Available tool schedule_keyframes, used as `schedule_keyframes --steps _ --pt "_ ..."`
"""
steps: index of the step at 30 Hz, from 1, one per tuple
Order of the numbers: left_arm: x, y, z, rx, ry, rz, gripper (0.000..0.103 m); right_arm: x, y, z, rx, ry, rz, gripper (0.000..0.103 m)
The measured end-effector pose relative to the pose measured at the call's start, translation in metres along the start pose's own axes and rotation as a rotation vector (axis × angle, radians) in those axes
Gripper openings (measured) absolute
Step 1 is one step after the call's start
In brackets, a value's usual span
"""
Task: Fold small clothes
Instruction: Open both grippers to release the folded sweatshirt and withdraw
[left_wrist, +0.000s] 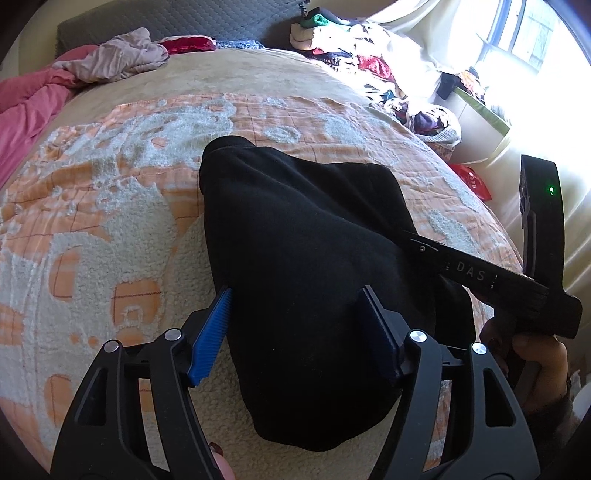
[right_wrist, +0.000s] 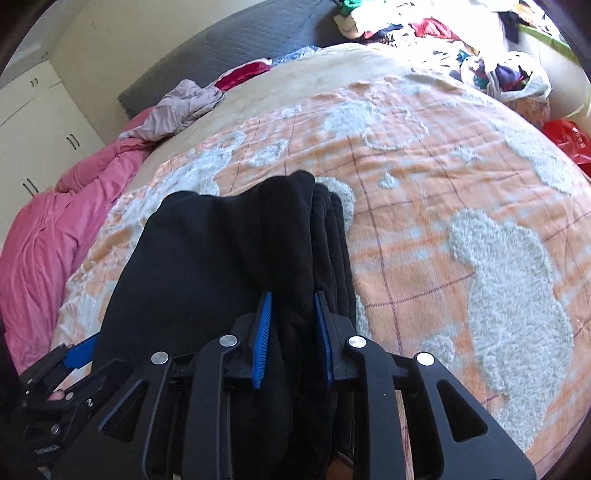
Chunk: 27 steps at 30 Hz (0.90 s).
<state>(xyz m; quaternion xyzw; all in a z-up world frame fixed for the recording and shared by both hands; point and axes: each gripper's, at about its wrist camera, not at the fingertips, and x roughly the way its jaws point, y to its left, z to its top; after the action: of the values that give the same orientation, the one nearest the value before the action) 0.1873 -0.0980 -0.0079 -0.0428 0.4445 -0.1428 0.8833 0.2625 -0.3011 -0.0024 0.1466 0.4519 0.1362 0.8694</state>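
A black garment (left_wrist: 295, 240) lies bunched on the orange and white blanket (left_wrist: 110, 184) of a bed. My left gripper (left_wrist: 299, 295) is open wide, its blue pads on either side of the garment's near end. My right gripper (right_wrist: 293, 299) is shut on a thick fold of the same black garment (right_wrist: 221, 251) at its right edge. The right gripper's body also shows at the right of the left wrist view (left_wrist: 480, 277). The left gripper shows at the lower left of the right wrist view (right_wrist: 79, 350).
A pink duvet (right_wrist: 55, 240) lies along the bed's left side, with a mauve cloth (right_wrist: 184, 107) near the grey headboard (right_wrist: 221, 51). A heap of mixed clothes (right_wrist: 424, 26) sits at the far right. A red bag (right_wrist: 569, 140) is beside the bed.
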Motion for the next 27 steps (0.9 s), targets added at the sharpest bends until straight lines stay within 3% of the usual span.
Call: schedule_keyframes --steps 4,6,7,12,17,19,20,25,27 --pt "0.000 0.005 -0.002 -0.017 0.004 -0.008 0.060 -0.022 -0.004 -0.004 0.055 0.014 0.069 0.033" --pt "0.001 0.008 -0.003 -0.030 0.006 -0.011 0.062 -0.040 -0.008 -0.011 0.063 0.003 0.075 0.049" --pt "0.000 0.009 -0.004 -0.037 0.008 -0.015 0.062 -0.046 -0.009 -0.014 0.067 0.001 0.083 0.050" --pt "-0.003 0.010 -0.010 -0.053 0.007 -0.023 0.062 -0.073 -0.009 -0.036 0.092 -0.005 0.181 0.050" --pt "-0.007 0.011 -0.013 -0.060 0.007 -0.031 0.062 -0.073 0.002 -0.056 0.029 0.027 0.133 0.050" --pt "-0.008 0.011 -0.015 -0.061 0.006 -0.031 0.062 -0.061 0.002 -0.059 0.026 0.059 0.107 0.033" --pt "-0.008 0.011 -0.015 -0.064 0.007 -0.032 0.062 -0.059 0.002 -0.060 0.014 0.061 0.108 0.018" --pt "-0.014 0.007 -0.014 -0.067 0.001 -0.039 0.062 -0.086 0.021 -0.056 -0.129 -0.073 -0.006 0.016" --pt "-0.015 0.002 -0.016 -0.044 -0.002 -0.031 0.062 -0.082 0.023 -0.058 -0.173 -0.061 -0.064 0.016"
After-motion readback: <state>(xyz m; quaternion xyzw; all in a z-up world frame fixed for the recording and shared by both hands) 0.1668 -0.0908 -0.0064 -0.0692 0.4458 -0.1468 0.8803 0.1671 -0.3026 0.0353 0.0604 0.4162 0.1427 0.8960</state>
